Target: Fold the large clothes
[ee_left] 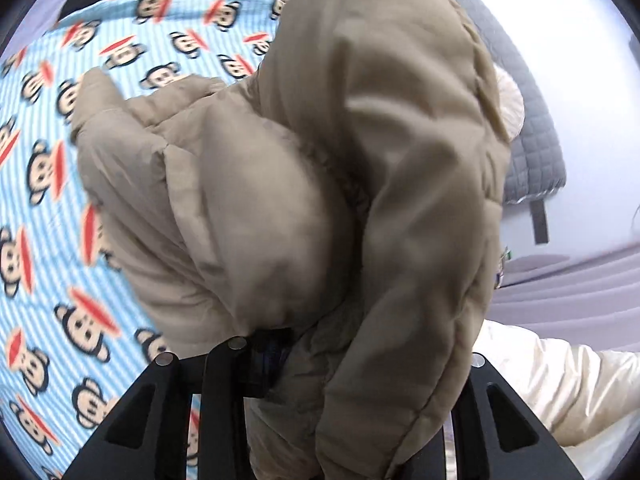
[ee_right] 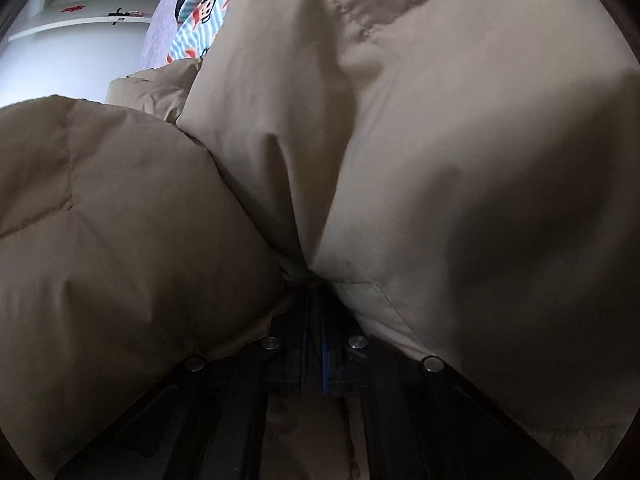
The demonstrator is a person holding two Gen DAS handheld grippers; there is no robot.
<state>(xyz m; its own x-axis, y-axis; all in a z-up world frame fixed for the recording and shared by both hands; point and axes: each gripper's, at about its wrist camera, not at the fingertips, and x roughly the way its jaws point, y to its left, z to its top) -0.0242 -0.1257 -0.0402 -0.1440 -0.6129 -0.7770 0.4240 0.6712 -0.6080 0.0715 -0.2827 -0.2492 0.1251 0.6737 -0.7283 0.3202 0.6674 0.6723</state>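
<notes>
A tan puffer jacket (ee_left: pixel 320 184) fills both views. In the left wrist view it hangs bunched from my left gripper (ee_left: pixel 296 364), whose black fingers are shut on a thick fold of it above the bed. A pale fleece patch (ee_left: pixel 510 96) shows at the jacket's right edge. In the right wrist view the jacket (ee_right: pixel 440 160) billows around my right gripper (ee_right: pixel 314 304). Its blue-edged pads (ee_right: pixel 326 356) are pressed together with a pinch of tan fabric caught at the tips. The fingertips themselves are buried in the cloth.
The bed carries a blue striped sheet with cartoon monkey faces (ee_left: pixel 80 160). A grey quilted blanket (ee_left: pixel 536 148) lies at the right, and a person's cream sleeve (ee_left: pixel 560 392) at lower right. White shelves (ee_right: pixel 88 12) stand on the far wall.
</notes>
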